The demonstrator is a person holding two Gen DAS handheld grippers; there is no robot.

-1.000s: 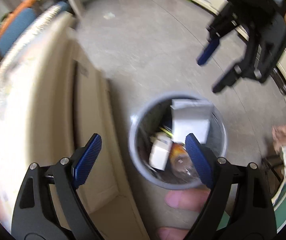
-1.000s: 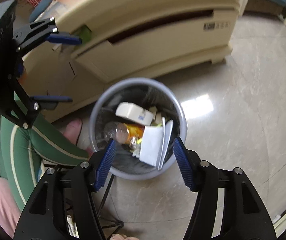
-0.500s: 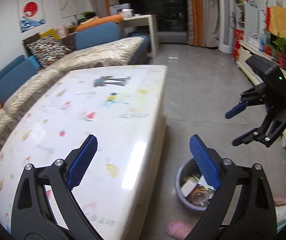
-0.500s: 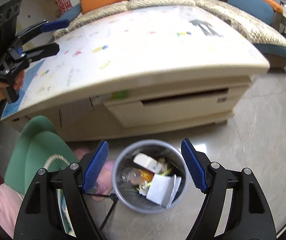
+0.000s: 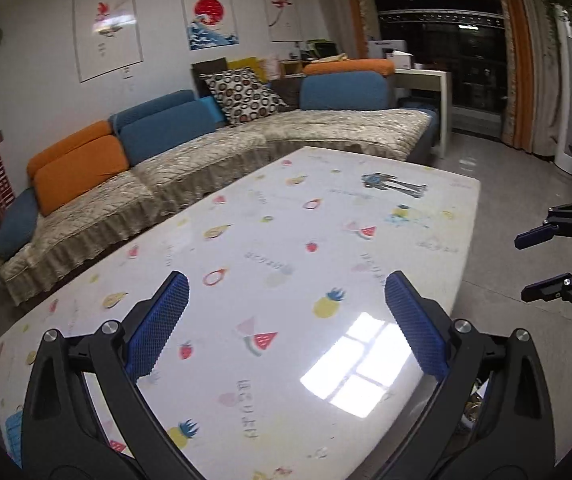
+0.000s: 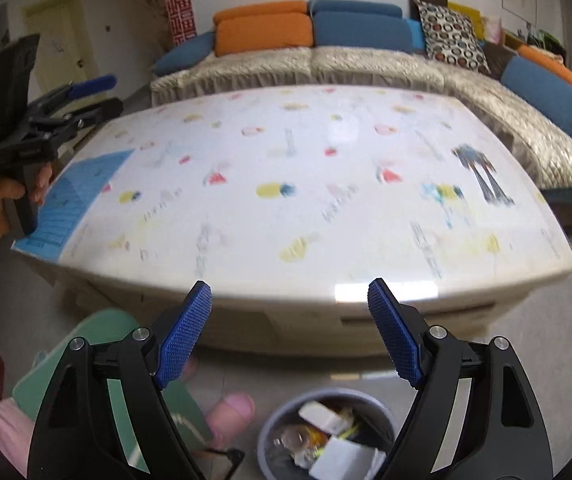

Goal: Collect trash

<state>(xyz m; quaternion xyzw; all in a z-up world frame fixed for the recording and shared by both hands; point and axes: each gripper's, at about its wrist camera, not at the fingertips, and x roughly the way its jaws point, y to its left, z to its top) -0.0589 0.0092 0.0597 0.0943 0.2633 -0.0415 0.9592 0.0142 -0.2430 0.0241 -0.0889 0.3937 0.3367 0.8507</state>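
Left gripper (image 5: pixel 283 322) and right gripper (image 6: pixel 290 330): jaws wide, just been opening, nothing between the knurled blue pads. Glossy white table (image 5: pixel 438 208), fruit-print top with rounded corners. Round grey trash bin (image 6: pixel 281 420) on the floor below the table's edge, holding crumpled paper and a clear bottle; only the right wrist view shows it plainly. Left view shows wall posters (image 5: pixel 207 14).

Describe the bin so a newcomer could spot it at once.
Find the long cream table with fruit prints in front of the sofa. On the floor by its near side stands the bin: round, grey, holding white packaging and a clear bottle, beside a green stool.
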